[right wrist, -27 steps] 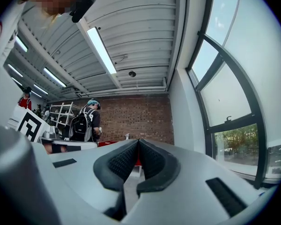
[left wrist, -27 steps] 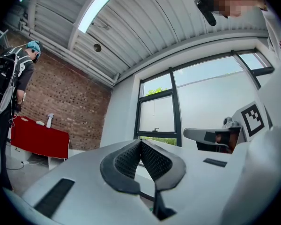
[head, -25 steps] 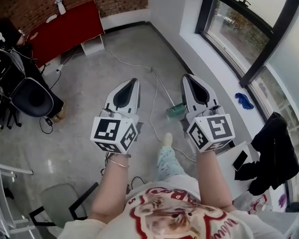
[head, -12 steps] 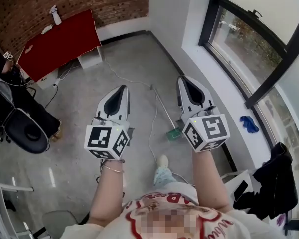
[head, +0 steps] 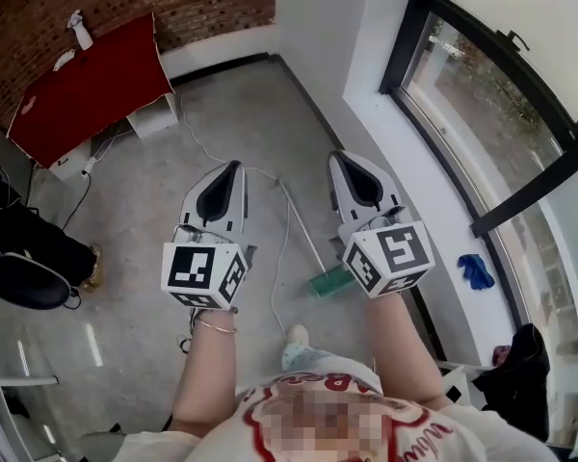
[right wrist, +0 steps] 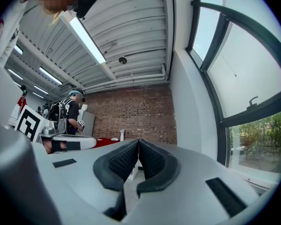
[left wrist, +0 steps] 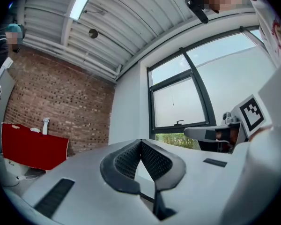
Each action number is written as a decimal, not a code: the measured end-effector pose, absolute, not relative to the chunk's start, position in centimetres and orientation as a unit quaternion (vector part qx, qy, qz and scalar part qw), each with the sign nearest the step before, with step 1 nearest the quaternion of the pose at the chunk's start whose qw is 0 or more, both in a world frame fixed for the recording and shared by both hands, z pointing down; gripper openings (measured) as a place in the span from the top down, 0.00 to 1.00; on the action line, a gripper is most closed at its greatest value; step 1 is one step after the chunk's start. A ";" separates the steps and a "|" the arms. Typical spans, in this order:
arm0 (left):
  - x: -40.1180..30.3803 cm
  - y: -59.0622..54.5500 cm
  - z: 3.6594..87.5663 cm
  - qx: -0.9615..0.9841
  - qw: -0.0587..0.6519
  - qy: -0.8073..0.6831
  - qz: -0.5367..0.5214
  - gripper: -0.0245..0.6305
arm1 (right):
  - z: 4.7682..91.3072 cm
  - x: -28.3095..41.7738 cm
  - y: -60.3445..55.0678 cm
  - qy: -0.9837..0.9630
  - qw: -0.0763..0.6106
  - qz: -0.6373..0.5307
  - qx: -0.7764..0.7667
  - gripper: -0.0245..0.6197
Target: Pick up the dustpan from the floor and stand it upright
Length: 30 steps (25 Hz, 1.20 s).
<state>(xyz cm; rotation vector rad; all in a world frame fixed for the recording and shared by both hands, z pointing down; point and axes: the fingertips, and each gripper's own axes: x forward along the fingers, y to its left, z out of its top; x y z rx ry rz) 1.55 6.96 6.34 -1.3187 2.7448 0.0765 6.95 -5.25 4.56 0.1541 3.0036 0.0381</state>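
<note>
Approach to the dustpan (head: 329, 280): lying flat on the grey floor (head: 144, 210) at 5 o'clock from the centre of the head view, green pan near the person's shoe (head: 297, 335), long handle (head: 303, 231) running toward 11 o'clock between the two grippers.

Left gripper (head: 235, 166) and right gripper (head: 336, 158) held roughly level above the floor, each with jaws pressed together and nothing between them.

For a clean pick-up:
- lowering toward the floor
- parting one pair of jaws
- closing across the thin handle close to the pan
- swinging the handle up until the pan rests on its base

In the way: white cable (head: 277, 268) just beside the handle, likely to snag.

At 3 o'clock, white sill (head: 390, 142) and blue cloth (head: 477, 269). At 10 o'clock, well apart, red table (head: 87, 85) with spray bottle (head: 77, 25).
</note>
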 end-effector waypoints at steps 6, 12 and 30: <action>-3.1 3.2 6.8 -0.425 0.041 0.904 0.029 0.96 | 5.1 2.2 -10.3 0.997 0.066 -0.002 0.045 0.93; -5.3 3.1 8.2 -0.406 0.021 0.913 0.020 0.96 | 7.0 -0.6 -12.0 0.997 0.054 -0.029 0.051 0.93; -19.4 -3.0 8.6 -0.452 0.048 0.890 0.042 0.96 | 6.7 -13.6 -15.9 0.996 0.085 0.005 0.032 0.93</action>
